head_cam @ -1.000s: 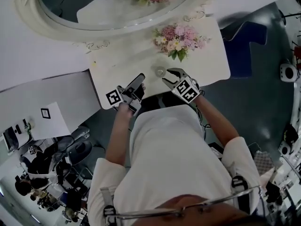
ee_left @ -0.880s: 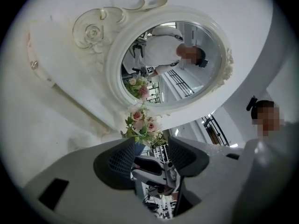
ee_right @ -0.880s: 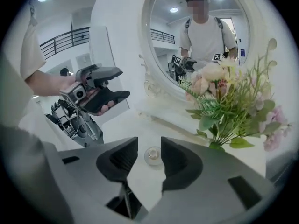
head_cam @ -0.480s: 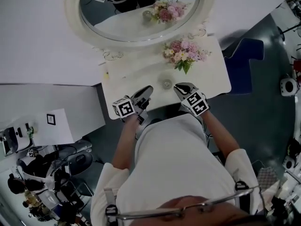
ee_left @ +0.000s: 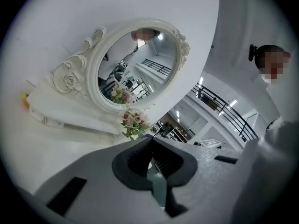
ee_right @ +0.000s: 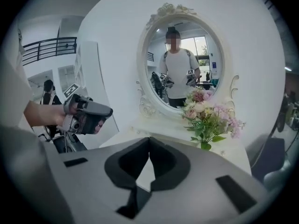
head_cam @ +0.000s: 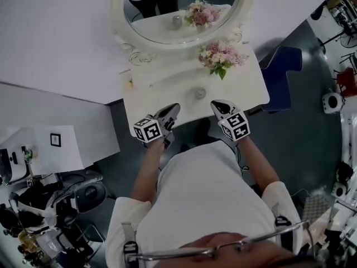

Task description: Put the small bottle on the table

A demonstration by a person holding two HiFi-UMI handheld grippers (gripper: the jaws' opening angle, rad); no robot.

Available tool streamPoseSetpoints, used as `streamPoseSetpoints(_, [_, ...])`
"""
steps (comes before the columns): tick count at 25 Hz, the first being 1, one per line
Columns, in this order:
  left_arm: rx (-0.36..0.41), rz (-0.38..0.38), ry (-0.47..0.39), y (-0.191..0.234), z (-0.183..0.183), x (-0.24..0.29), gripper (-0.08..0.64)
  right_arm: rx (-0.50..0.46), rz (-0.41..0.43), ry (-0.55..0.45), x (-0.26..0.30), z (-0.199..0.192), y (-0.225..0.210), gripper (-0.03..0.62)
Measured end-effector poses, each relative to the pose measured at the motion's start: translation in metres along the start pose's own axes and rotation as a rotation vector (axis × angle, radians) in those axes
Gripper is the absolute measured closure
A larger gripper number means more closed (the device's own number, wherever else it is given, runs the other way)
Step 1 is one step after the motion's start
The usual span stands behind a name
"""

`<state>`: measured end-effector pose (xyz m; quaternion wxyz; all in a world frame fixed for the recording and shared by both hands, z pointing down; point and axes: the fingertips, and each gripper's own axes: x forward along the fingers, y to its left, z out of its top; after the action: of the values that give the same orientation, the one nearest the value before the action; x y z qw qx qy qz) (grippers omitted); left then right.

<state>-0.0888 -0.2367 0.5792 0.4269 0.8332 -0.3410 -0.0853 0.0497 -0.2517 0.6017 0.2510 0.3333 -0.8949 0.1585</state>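
In the head view a small round-capped bottle stands upright on the white dressing table, apart from both grippers. My left gripper hangs at the table's front edge, left of the bottle, jaws shut with nothing between them. The right gripper is just right of and nearer than the bottle, also shut and empty. In the left gripper view the jaws meet, and in the right gripper view the jaws meet too. The bottle is hidden in both gripper views.
A pink flower bunch stands at the table's back right, below the oval mirror. A blue seat sits right of the table, a white cabinet to its left. The left gripper shows in the right gripper view.
Both grippers' jaws have closed, empty. They have drawn back from the bottle toward the table's front edge. The bottle stays standing on the table.
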Motion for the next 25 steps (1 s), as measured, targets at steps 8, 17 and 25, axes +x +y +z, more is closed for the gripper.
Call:
streamPoseSetpoints(8, [0.09,-0.04,0.038,-0.03,-0.025,-0.033,0.557,-0.01,-0.09,-0.055,-0.042,-0.003,0.04,0.586])
streamPoseSetpoints(17, [0.235,0.003,-0.017,-0.058,-0.038,-0.051,0.557,-0.025,-0.19,-0.108,-0.099,-0.015,0.048,0.585])
streamPoseSetpoints(25, [0.252,0.019,-0.097,-0.088,-0.045,-0.046,0.557,-0.026,-0.149,-0.152,-0.121,-0.012,0.031,0.586])
